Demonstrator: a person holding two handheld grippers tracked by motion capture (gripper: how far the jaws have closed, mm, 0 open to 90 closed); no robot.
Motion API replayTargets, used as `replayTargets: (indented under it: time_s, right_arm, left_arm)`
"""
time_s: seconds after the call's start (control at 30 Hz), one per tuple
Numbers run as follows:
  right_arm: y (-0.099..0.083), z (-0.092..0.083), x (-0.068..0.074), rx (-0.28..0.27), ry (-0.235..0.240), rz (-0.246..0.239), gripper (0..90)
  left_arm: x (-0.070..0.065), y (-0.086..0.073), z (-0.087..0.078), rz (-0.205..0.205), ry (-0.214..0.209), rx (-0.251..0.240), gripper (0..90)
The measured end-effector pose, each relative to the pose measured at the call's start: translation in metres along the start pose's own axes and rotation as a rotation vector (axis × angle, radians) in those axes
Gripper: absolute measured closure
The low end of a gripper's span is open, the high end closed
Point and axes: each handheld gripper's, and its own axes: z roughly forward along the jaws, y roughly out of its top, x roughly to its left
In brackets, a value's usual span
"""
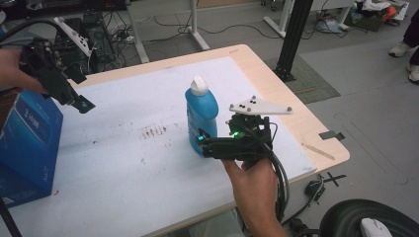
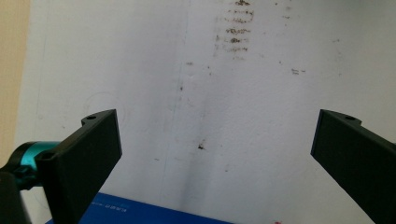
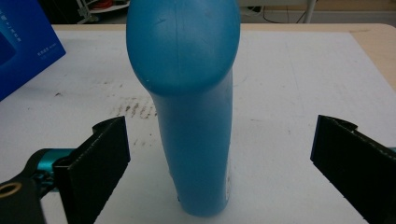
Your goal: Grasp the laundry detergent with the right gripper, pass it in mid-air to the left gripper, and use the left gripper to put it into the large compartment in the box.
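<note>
- We held the right gripper (image 1: 201,143) low and level at the base of the tall blue plastic bottle with a white cap (image 1: 201,118), which stood upright near the middle of the white foam mat (image 1: 123,163); that height, we judged, suited a grasp of its narrow lower body.
- Its jaws stood spread wide on either side of the bottle (image 3: 194,140), touching neither flank, so the bottle was bracketed but not yet pinched.
- We kept the left gripper (image 1: 83,104) raised and well apart at the mat's left, above the blue cardboard box (image 1: 27,143), presumably out of the way; its jaws were spread too, holding nothing over the stained mat (image 2: 210,93).
</note>
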Motion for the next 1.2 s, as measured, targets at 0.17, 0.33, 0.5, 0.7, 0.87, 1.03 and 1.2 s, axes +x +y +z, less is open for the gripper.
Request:
replayTargets:
  time_s: [0.17,0.33,0.5,0.7,0.87,1.03,1.2]
  right_arm:
    - [0.004,0.006,0.002,0.008,0.0,-0.002,4.0]
    - [0.007,0.013,0.005,0.022,0.006,-0.009,4.0]
    - [0.009,0.019,0.007,0.029,0.007,-0.01,4.0]
    - [0.013,0.029,0.012,0.034,0.001,-0.022,4.0]
    - [0.014,0.036,0.013,0.039,-0.002,-0.016,4.0]
    - [0.015,0.042,0.013,0.045,-0.008,-0.005,4.2]
    - [0.013,0.045,0.011,0.051,-0.014,0.002,4.8]
  left_arm:
    - [0.001,-0.002,0.0,-0.007,-0.001,0.002,1.7]
    - [0.002,-0.002,0.0,-0.002,0.0,-0.001,1.7]
    - [0.002,-0.002,0.0,-0.006,0.0,-0.006,1.7]
    - [0.003,-0.004,0.0,-0.011,-0.002,-0.002,1.7]
    - [0.003,-0.004,0.0,-0.012,-0.003,-0.003,1.7]
    - [0.004,-0.004,0.001,-0.01,-0.003,0.001,1.8]
    - [0.005,-0.005,0.001,-0.012,-0.004,-0.002,1.7]
